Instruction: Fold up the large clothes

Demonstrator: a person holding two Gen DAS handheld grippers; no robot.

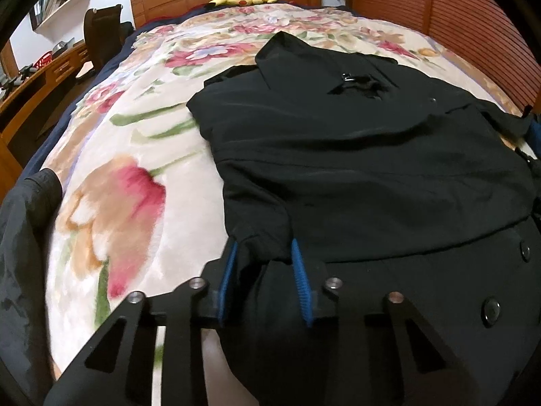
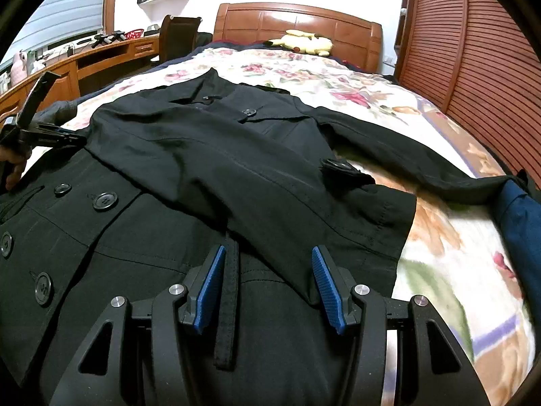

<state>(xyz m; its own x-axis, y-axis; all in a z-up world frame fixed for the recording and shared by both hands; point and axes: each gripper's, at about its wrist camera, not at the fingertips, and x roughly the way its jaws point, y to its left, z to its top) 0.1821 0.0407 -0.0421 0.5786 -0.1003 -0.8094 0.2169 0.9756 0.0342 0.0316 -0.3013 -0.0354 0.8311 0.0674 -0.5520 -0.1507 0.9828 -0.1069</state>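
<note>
Black coat (image 2: 216,155) lies spread on the bed's floral blanket (image 1: 135,176), collar toward the wooden headboard (image 2: 297,23), one sleeve folded across its front. At the coat's near edge the left gripper (image 1: 263,260) pinches a fold of fabric. Right gripper (image 2: 267,270) hovers half open over the coat, gripping nothing.

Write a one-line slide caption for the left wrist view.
Left gripper closes on the edge of a black coat lying on a floral blanket.
</note>
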